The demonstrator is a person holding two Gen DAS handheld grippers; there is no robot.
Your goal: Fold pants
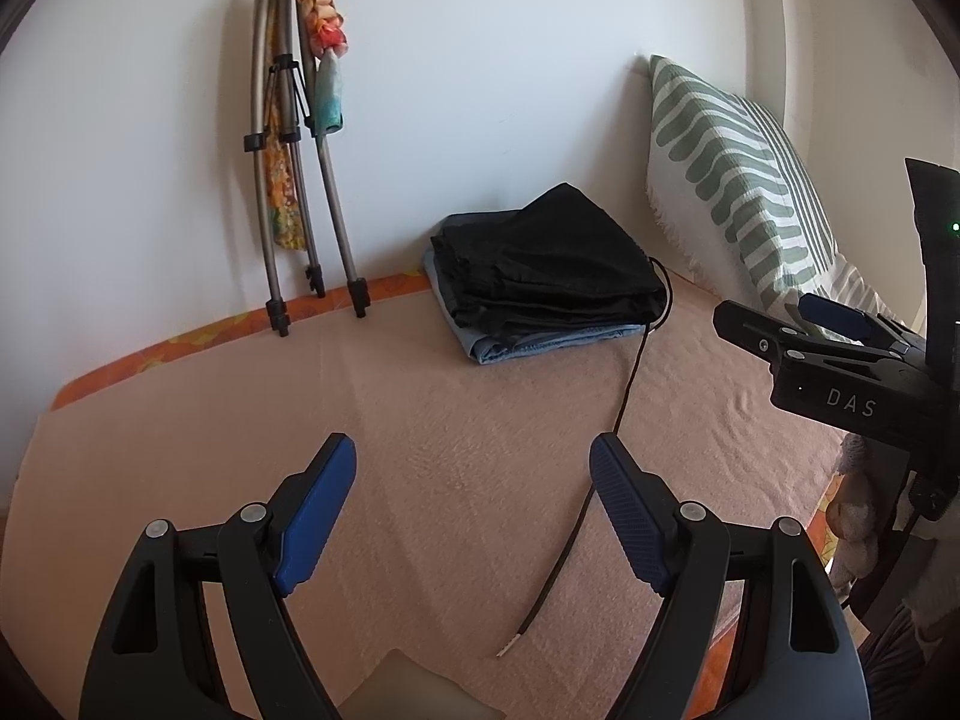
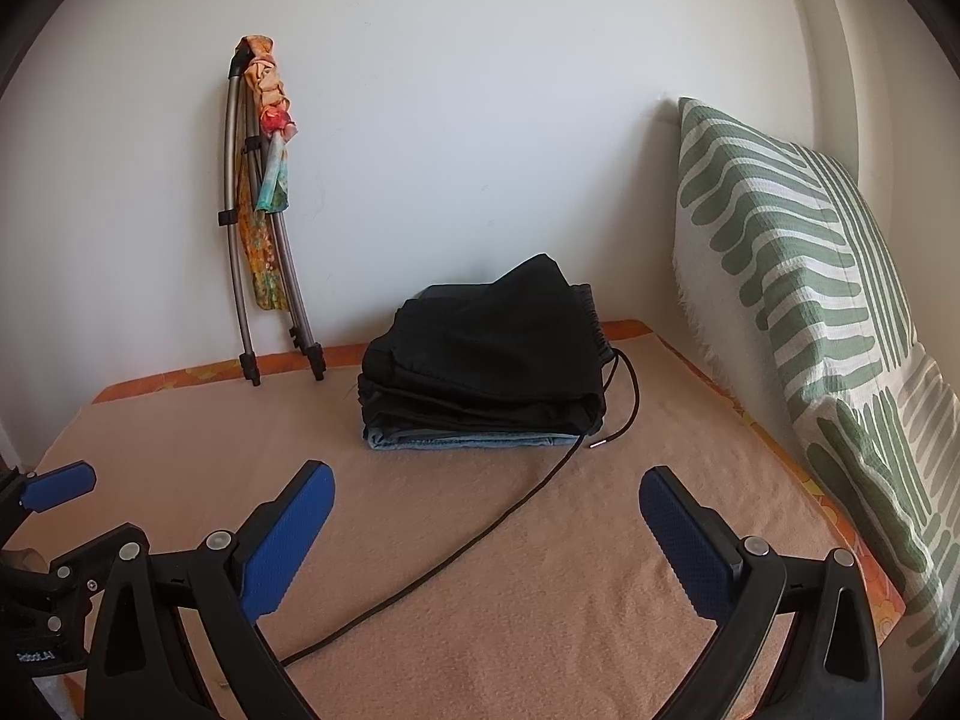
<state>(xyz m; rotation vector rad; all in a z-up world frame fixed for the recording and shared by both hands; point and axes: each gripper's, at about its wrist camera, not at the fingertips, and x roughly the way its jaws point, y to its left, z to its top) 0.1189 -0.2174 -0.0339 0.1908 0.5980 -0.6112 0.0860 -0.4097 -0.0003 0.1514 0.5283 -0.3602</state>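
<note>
Two folded garments were stacked: one black pair of pants (image 2: 483,354) on one light-blue pair (image 2: 468,439). There were two drawstring ends (image 1: 576,531), one striped pillow (image 2: 798,300), one folded tripod (image 1: 294,180), one patterned scarf (image 1: 327,36), one peach blanket (image 2: 540,570), and two grippers: left (image 1: 474,474), right (image 2: 486,501).

Black pants (image 2: 486,354) on light-blue jeans (image 2: 468,439), peach blanket (image 2: 540,570), green-and-white striped pillow (image 2: 798,276).
</note>
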